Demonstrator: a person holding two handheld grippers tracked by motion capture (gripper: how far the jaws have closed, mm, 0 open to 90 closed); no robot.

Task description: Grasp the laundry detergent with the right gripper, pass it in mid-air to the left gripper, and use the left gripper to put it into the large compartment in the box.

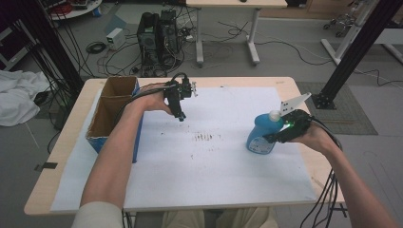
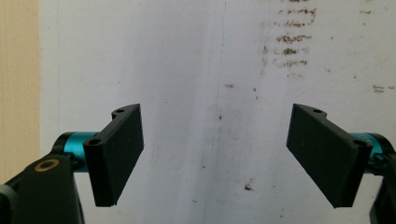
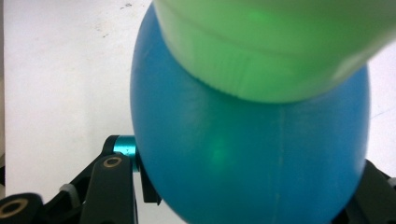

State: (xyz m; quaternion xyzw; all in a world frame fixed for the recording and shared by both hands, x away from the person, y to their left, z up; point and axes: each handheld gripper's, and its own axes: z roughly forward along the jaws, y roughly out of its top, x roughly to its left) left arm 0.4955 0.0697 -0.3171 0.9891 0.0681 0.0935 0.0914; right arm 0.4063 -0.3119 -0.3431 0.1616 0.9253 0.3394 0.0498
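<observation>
The right tongs (image 1: pixel 274 137) are clamped on a blue bottle (image 1: pixel 262 133) that stands on the white paper sheet (image 1: pixel 214 180) covering the surface (image 1: pixel 66 142), toward its right side. The bottle stands roughly upright, perhaps leaning a little, with its pale cap (image 1: pixel 274 115) at the top, and the tongs meet it from the right at its upper body, just below the cap. In the right gripper view the blue bottle (image 3: pixel 252 154) presses close between the two black jaws, which hug its rounded flanks on either side, and the cap (image 3: pixel 275 42) looms pale green above; whether the pads bite hard or merely rest is not clear at this closeness, though both appear to be in contact. The left tongs (image 1: pixel 180 116) hang above the paper at the far left of the sheet, pointing down, well apart from the bottle. In the left gripper view the left tongs (image 2: pixel 215 154) stand wide apart with bare paper between them and a patch of brown smudges (image 2: pixel 289 42) beyond. An open cardboard box (image 1: pixel 111 111) sits at the left edge of the surface, just beside the left forearm (image 1: pixel 119 152).
</observation>
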